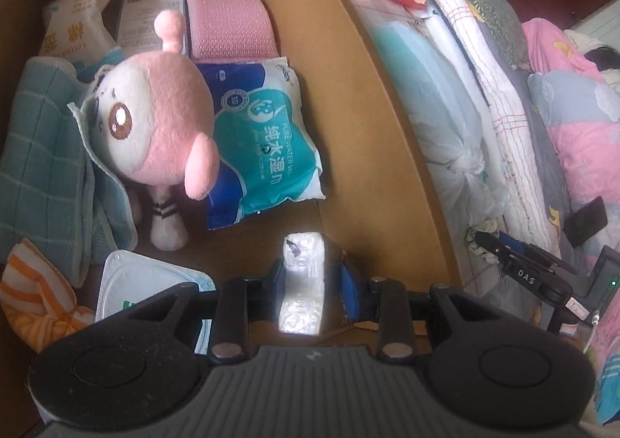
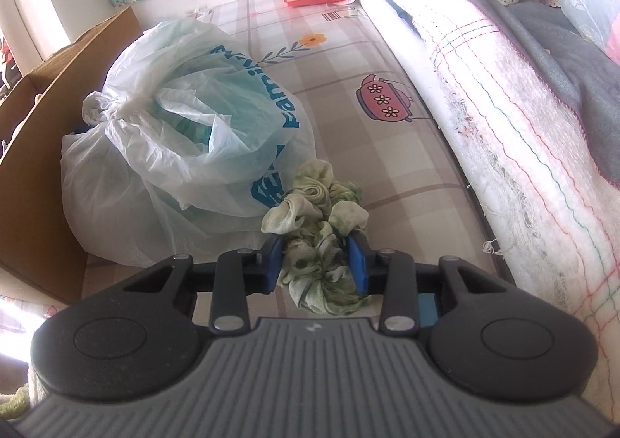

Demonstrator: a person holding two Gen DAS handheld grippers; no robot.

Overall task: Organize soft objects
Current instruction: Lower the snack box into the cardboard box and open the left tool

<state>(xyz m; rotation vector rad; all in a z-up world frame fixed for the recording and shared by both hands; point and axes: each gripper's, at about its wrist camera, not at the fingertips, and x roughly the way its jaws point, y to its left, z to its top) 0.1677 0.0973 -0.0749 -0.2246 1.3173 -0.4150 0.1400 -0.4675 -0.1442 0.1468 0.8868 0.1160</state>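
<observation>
Both your grippers are loaded: left over the box, right on the bed.

Your left gripper [image 1: 304, 275] is clamped on a shiny packet [image 1: 302, 283], held inside the box [image 1: 348, 97]. At 11 o'clock from it stands the plush [image 1: 155, 116], touching the wipes [image 1: 263, 139] at 12; a pink cloth [image 1: 228, 25] lies beyond. Your right gripper [image 2: 316, 263] is closed on a green scrunchie [image 2: 317, 225] on the mattress [image 2: 348, 147]; the tied bag [image 2: 186, 135] sits at 10 o'clock, touching it.

plush toy [image 1: 155, 116] stood in the cardboard box [image 1: 368, 97] left of a wipes pack [image 1: 267, 135], tied plastic bag [image 2: 186, 151] parked right of the box, scrunchie [image 2: 321, 232] just before it
</observation>
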